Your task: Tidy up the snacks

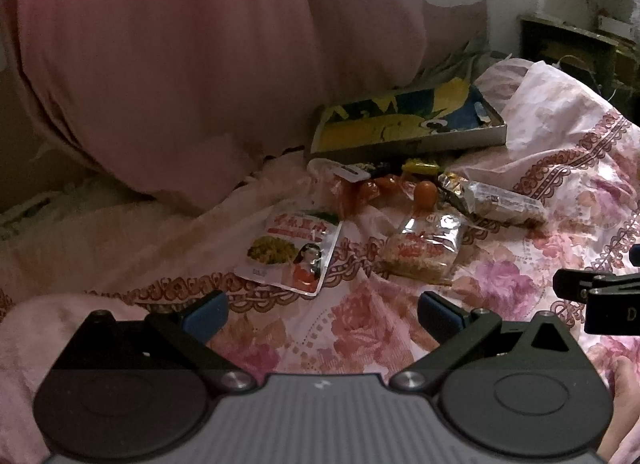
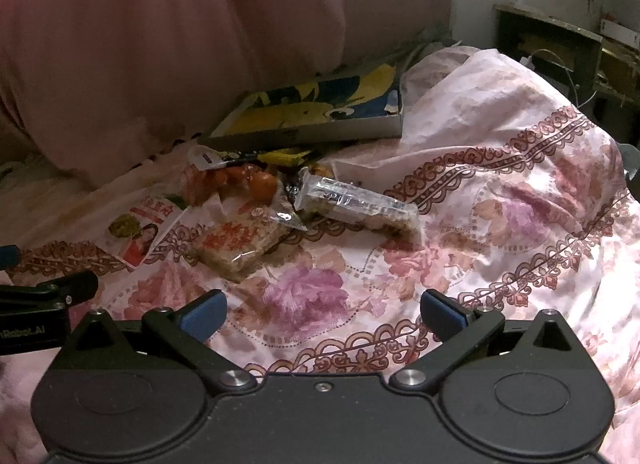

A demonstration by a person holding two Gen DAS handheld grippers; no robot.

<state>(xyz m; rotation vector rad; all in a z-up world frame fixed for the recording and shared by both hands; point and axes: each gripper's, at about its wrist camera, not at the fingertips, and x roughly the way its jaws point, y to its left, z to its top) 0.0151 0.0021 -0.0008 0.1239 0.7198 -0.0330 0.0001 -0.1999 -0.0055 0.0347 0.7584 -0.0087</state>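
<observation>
Left wrist view shows the left gripper (image 1: 323,314) spread wide and empty above the quilt (image 1: 400,336), with the pouch (image 1: 290,250) lying flat just ahead, slightly left of its centre line, long axis running near to far. Right of it lies the cracker pack (image 1: 424,248), and farther right the bar (image 1: 496,197), long axis slanting left-far to right-near. Beyond them sits the box (image 1: 408,119). The right gripper (image 2: 323,314), also spread and empty, has the bar (image 2: 360,203) ahead. Judging by this, the left arm is nearer the pouch, the right nearer the bar.
</observation>
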